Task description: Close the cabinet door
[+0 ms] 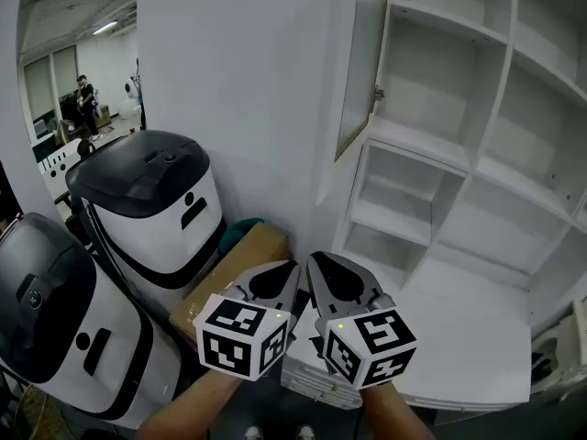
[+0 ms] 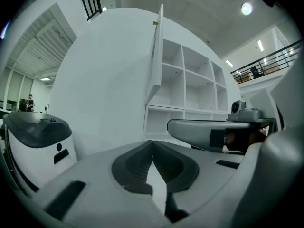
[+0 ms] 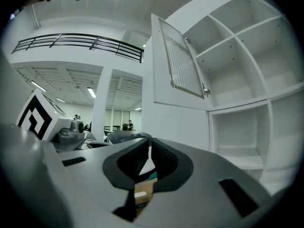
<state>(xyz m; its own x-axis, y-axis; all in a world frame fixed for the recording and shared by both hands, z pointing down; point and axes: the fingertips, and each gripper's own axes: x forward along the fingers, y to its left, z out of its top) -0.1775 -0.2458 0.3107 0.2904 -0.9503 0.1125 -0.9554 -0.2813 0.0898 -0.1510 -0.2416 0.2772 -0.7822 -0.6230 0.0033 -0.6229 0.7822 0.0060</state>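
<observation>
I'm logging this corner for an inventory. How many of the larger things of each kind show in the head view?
Grippers: 2, left gripper and right gripper
White-and-black machines: 2
Cardboard box: 1
Shelf cabinet: 1
Cabinet door, open: 1
Total: 7

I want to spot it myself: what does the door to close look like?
Find the big white shelf unit. At its upper left edge the cabinet door stands swung open. It is the only door; the other compartments have none.
</observation>
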